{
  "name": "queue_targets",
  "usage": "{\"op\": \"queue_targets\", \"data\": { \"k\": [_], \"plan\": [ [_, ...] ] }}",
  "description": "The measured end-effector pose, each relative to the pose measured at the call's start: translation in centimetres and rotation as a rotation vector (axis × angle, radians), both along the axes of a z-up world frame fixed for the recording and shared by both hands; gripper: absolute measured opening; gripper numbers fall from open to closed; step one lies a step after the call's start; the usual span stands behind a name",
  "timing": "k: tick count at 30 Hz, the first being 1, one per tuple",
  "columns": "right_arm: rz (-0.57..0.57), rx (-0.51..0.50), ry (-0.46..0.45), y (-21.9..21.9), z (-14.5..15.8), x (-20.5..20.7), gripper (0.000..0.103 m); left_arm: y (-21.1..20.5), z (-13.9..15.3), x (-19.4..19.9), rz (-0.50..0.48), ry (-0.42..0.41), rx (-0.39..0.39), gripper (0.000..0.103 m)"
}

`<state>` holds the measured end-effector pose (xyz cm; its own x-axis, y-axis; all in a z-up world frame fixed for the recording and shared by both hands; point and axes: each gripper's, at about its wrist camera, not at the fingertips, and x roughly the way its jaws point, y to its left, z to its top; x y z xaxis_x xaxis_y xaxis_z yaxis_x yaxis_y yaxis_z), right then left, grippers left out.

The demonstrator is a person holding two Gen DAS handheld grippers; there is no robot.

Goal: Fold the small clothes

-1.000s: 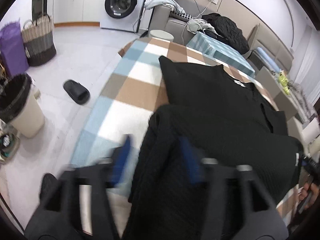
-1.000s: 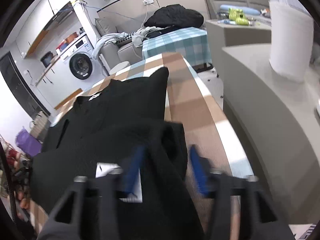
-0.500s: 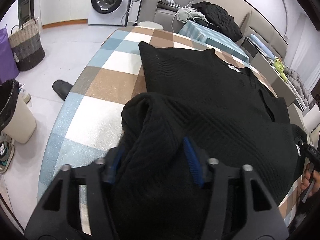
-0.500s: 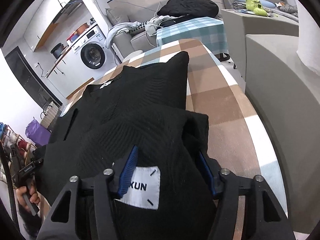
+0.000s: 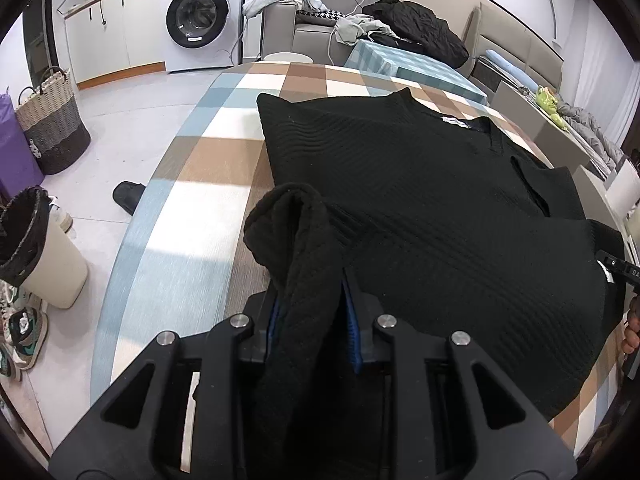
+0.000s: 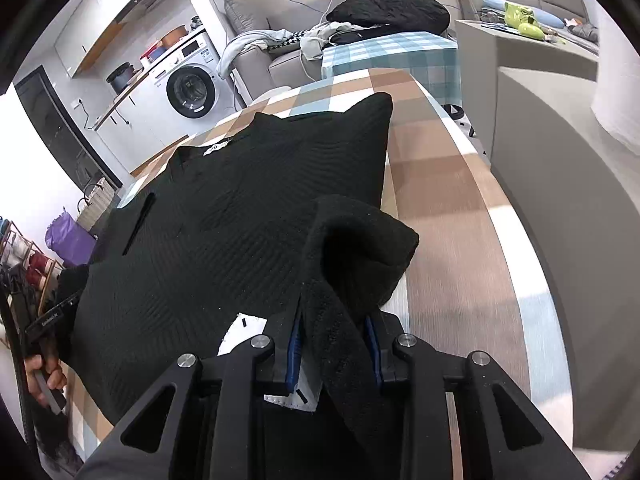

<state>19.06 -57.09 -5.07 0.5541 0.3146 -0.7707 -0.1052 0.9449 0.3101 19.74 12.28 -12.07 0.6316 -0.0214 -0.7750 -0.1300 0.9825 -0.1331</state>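
A black knit sweater (image 5: 420, 184) lies flat on the checked table (image 5: 208, 168), neckline toward the far side. My left gripper (image 5: 314, 316) is shut on a bunched fold of the sweater's near hem corner. My right gripper (image 6: 334, 344) is shut on the other hem corner (image 6: 360, 248), with a white label (image 6: 244, 330) showing beside it. The sweater's body also shows in the right wrist view (image 6: 248, 208). Both held corners are lifted and folded over the sweater's lower part.
A lined bin (image 5: 36, 248), a slipper (image 5: 128, 196) and woven baskets (image 5: 52, 120) stand on the floor left of the table. A washing machine (image 5: 200, 16) and a sofa with clothes (image 5: 400, 28) are at the back. A grey counter (image 6: 560, 160) runs along the table's right side.
Both grippers closed on the hem corners and carried them forward over the sweater. The fold now lies further up the body than one second ago.
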Motion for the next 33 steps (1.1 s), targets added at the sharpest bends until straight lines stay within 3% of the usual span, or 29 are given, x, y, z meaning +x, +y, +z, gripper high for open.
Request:
{"op": "queue_targets", "data": {
  "k": [6,13,16,18,21,33],
  "plan": [
    [-0.005,0.002,-0.007,-0.1,0.0,-3.4,0.025,-0.6,0.1,-4.3,0.007,-0.021,0.035,0.023],
    [0.001,-0.033,-0.014,-0.5,0.2,-6.7,0.026,-0.6,0.3,-8.3,0.004,-0.034,0.001,0.023],
    [0.001,-0.037,-0.018,-0.7,0.1,-6.7,0.026,-0.2,0.6,-9.3,0.017,-0.041,-0.005,0.031],
    [-0.005,-0.02,-0.011,-0.9,0.2,-6.5,0.03,0.4,1.0,-10.1,0.036,-0.04,-0.015,0.038],
    [-0.019,-0.005,-0.013,-1.4,0.5,-6.7,0.041,1.3,1.6,-11.6,0.056,-0.057,-0.019,0.039],
    [-0.048,0.018,-0.047,-2.9,1.4,-11.4,0.041,1.6,2.8,-15.9,0.07,-0.087,-0.029,0.039]
  ]
}}
